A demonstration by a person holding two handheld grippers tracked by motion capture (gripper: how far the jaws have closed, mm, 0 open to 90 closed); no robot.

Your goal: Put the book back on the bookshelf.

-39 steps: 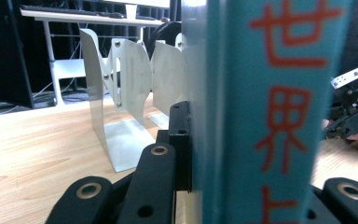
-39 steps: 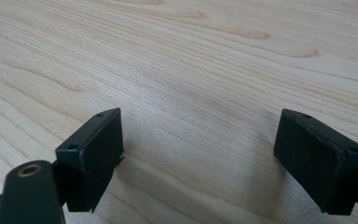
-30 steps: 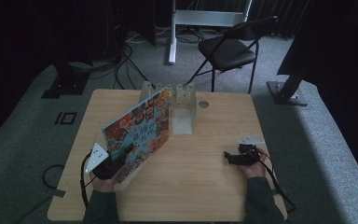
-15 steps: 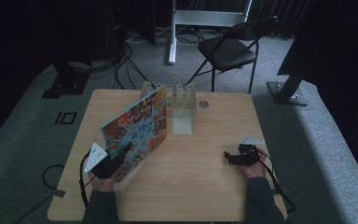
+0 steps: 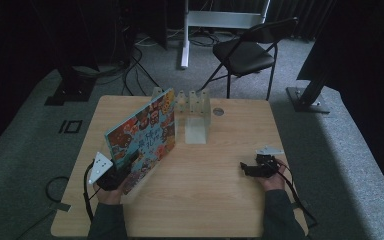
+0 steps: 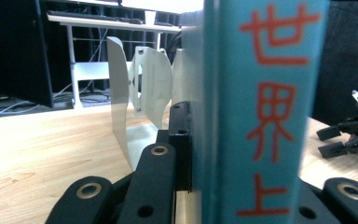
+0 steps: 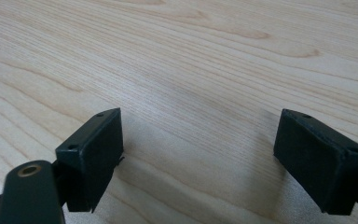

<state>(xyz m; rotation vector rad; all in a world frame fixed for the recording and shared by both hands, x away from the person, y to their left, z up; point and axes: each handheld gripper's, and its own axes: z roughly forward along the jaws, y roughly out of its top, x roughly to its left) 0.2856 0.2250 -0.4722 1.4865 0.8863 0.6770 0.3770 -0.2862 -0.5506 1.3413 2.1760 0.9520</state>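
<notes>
At the near edge of the wooden table (image 5: 205, 200), a person's two sleeved forearms came in from below, each hand holding a two-jaw gripper. The left gripper (image 5: 117, 176), a grey three-cornered plate on its top, was clamped on the near lower corner of a large picture book (image 5: 142, 136), its black jaws pressed flat against both sides of the teal spine (image 6: 261, 116), which carried orange characters running down it. The book stood on its lower edge, leaning, its bright illustrated cover turned toward the right side of the table, and ran diagonally from the left gripper up toward the table's far middle. Well apart from it, near the right edge, the right gripper (image 5: 250, 169) rested low over the bare wood, pointing left, its jaws spread wide with nothing between them; the right gripper view showed only table grain in the gap. Beyond the book's far end stood a white slotted book rack (image 5: 192, 107), its upright dividers close to the book's top corner. Past the table, on the grey carpet, a black folding chair (image 5: 245, 52) stood before a white desk frame (image 5: 220, 20).
</notes>
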